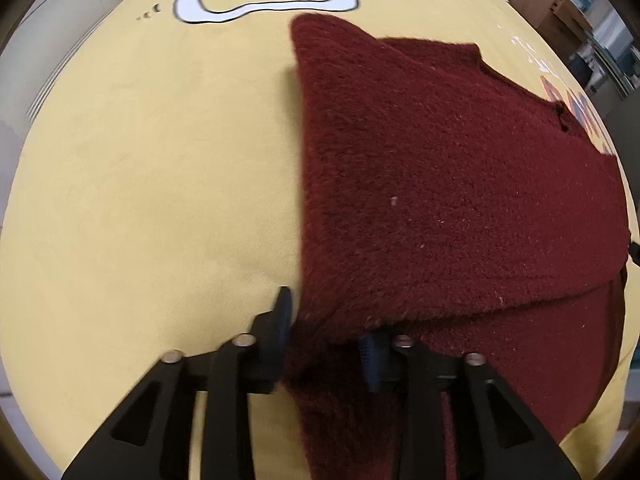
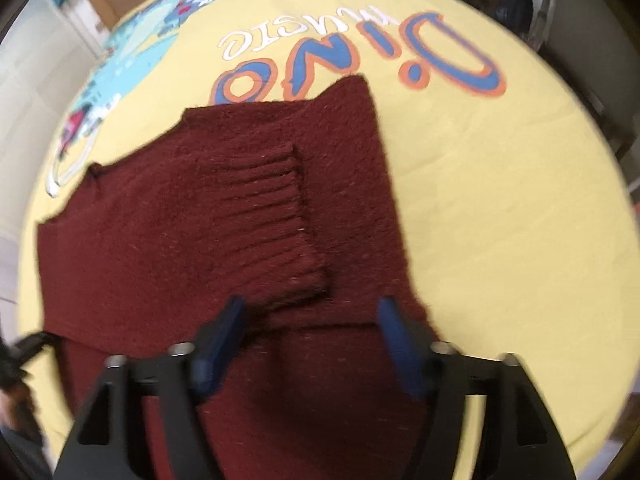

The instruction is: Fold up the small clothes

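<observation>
Left gripper (image 1: 326, 340): black frame with blue pads; its fingers stand apart on either side of the near fold edge, the right finger tucked under the cloth, and whether they pinch it I cannot tell.
Right gripper (image 2: 310, 340): jaws spread wide, holding nothing, low over the near part of the garment.
Dark red fuzzy knit sweater (image 2: 224, 216): folded, lying flat on the cloth, a ribbed cuff (image 2: 276, 220) resting on top.
Yellow cloth with cartoon dinosaur print (image 1: 160, 160): covers the table under the sweater.
Cardboard boxes (image 1: 548, 4): at the room's far edge.
</observation>
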`<act>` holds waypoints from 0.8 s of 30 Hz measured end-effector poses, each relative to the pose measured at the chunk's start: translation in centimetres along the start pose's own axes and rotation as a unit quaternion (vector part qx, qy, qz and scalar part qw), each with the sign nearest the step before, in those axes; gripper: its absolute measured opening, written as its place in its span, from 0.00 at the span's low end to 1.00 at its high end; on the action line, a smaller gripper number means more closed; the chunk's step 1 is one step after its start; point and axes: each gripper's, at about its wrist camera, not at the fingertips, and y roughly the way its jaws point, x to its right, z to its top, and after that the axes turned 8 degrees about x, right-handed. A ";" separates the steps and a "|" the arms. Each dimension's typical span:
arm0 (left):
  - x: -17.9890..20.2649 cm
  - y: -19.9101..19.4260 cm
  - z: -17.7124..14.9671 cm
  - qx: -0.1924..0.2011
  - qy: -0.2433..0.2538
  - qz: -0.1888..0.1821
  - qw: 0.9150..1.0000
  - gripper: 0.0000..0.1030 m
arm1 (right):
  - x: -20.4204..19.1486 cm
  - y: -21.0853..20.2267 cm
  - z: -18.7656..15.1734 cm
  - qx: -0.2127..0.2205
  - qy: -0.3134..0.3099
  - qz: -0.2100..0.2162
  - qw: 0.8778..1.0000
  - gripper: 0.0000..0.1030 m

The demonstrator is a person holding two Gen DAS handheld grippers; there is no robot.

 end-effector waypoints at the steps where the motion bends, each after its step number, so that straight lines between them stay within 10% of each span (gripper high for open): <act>1: -0.4 -0.6 0.1 0.006 0.002 0.009 1.000 0.47 | -0.3 -0.4 0.1 0.005 -0.017 -0.011 1.000 0.80; 5: -0.5 -3.6 0.3 0.039 0.012 0.031 0.999 0.91 | -1.2 -2.3 0.3 0.026 -0.057 -0.022 0.998 0.83; 13: 4.2 -8.1 1.3 0.123 0.043 0.006 0.992 0.99 | -6.8 -5.3 0.6 0.075 -0.121 -0.009 0.990 1.00; 24: 12.1 3.6 1.7 0.066 0.078 0.003 0.995 0.99 | -13.3 0.1 -2.8 0.064 -0.176 0.005 0.982 1.00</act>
